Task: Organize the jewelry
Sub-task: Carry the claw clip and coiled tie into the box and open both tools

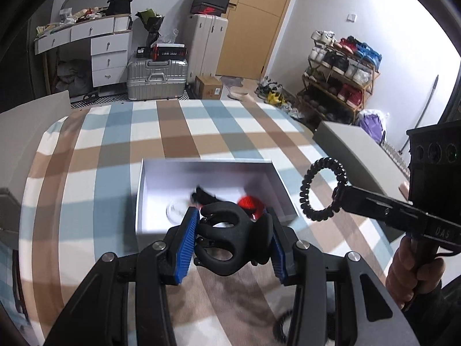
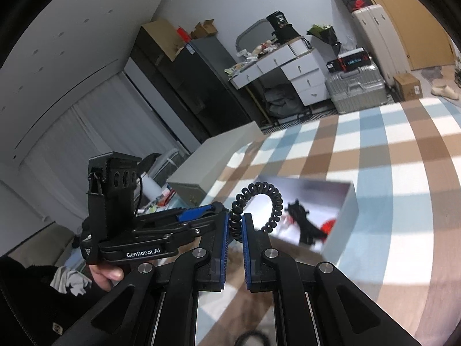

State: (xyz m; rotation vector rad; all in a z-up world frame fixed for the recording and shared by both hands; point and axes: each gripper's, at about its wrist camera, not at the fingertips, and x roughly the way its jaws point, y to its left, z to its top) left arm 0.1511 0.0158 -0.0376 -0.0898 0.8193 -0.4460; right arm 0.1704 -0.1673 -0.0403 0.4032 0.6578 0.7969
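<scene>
My left gripper (image 1: pixel 230 212) is shut on a black claw hair clip (image 1: pixel 227 230), its blue pads pressing both sides, just above the near wall of an open white box (image 1: pixel 201 162). Inside the box lie a black clip (image 1: pixel 203 194), a red piece (image 1: pixel 250 203) and a clear ring (image 1: pixel 175 210). My right gripper (image 2: pixel 236 216) is shut on a black spiral hair tie (image 2: pixel 260 194), held in the air to the right of the box (image 2: pixel 344 216). In the left wrist view that tie (image 1: pixel 309 180) hangs from the right gripper (image 1: pixel 339 199). The left gripper (image 2: pixel 213 210) shows side-on in the right wrist view.
The box stands on a blue, brown and white chequered cloth (image 1: pixel 201 129). A grey-white lid or box (image 1: pixel 354 150) lies at the right edge, and a pale board (image 1: pixel 34 106) at the far left. A dark coiled thing (image 1: pixel 281 325) lies on the cloth near me. A hand (image 1: pixel 412 271) holds the right gripper's handle.
</scene>
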